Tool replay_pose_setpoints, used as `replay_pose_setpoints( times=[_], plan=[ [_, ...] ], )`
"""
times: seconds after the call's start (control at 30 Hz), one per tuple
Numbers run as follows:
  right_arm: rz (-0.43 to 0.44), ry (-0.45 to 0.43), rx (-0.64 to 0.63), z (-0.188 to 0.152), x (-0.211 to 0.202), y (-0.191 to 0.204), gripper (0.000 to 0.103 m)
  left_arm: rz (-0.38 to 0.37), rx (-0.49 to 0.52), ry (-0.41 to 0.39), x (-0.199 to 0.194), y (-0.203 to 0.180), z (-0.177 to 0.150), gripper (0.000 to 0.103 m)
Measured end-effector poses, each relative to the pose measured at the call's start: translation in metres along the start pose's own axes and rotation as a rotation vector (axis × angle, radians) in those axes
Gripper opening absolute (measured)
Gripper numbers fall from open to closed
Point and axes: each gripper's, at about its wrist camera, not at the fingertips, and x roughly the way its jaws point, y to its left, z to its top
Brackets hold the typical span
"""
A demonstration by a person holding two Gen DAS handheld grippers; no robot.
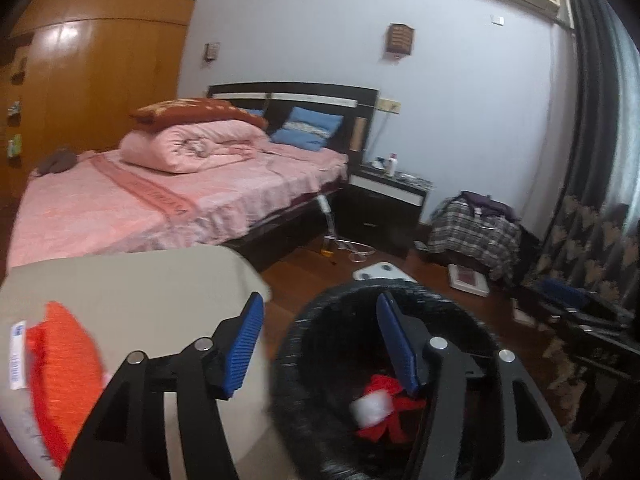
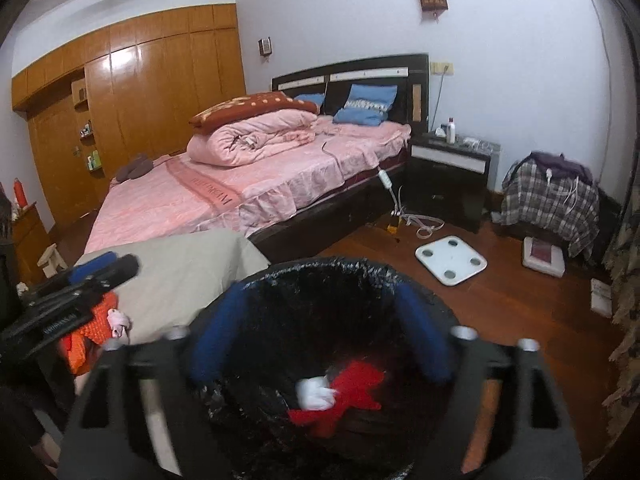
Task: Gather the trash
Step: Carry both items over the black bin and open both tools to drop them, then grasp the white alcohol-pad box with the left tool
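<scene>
Both my claws, left (image 1: 320,340) and right (image 2: 320,336), gape empty over the black-lined round bin (image 2: 320,272). Crumpled red-and-white trash (image 2: 340,392) lies inside, lower centre. Drop looks done; next, the orange packet (image 1: 64,376) on the grey table (image 1: 160,280), lower left.

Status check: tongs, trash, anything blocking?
Left tongs open, empty. Right tongs open over bin. Red-white trash inside bin. Orange piece on table. Nothing blocking.

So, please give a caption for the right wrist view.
Open right gripper above black-lined bin holding red-and-white trash.

Left gripper (image 1: 320,344) jaws apart, empty; right gripper (image 2: 320,340) likewise.
</scene>
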Motion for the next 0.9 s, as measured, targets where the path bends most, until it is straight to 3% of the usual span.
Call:
replay_pose_setpoints(
  times=[0.13, 0.33, 0.47, 0.6, 0.7, 0.9],
  plan=[
    [0.005, -0.009, -0.004, 0.0, -0.001, 0.01, 0.095, 0.103, -0.013, -0.013, -0.02, 0.033, -0.003, 0.067],
    [0.064, 0.001, -0.025, -0.002, 0.006, 0.041, 0.096, 0.295, -0.029, -0.023, -0.063, 0.088, -0.021, 0.07],
    [0.14, 0.015, -0.053, -0.005, 0.015, 0.081, 0.096, 0.431, -0.044, -0.007, -0.09, 0.128, -0.042, 0.07],
    [0.219, 0.025, -0.087, -0.006, 0.029, 0.127, 0.096, 0.522, -0.079, 0.012, -0.103, 0.16, -0.056, 0.07],
    [0.255, 0.026, -0.121, -0.006, 0.04, 0.161, 0.096, 0.572, -0.105, 0.022, -0.106, 0.182, -0.064, 0.07],
    [0.301, 0.026, -0.187, -0.006, 0.062, 0.216, 0.096, 0.6, -0.149, 0.055, -0.095, 0.214, -0.077, 0.069]
  ],
)
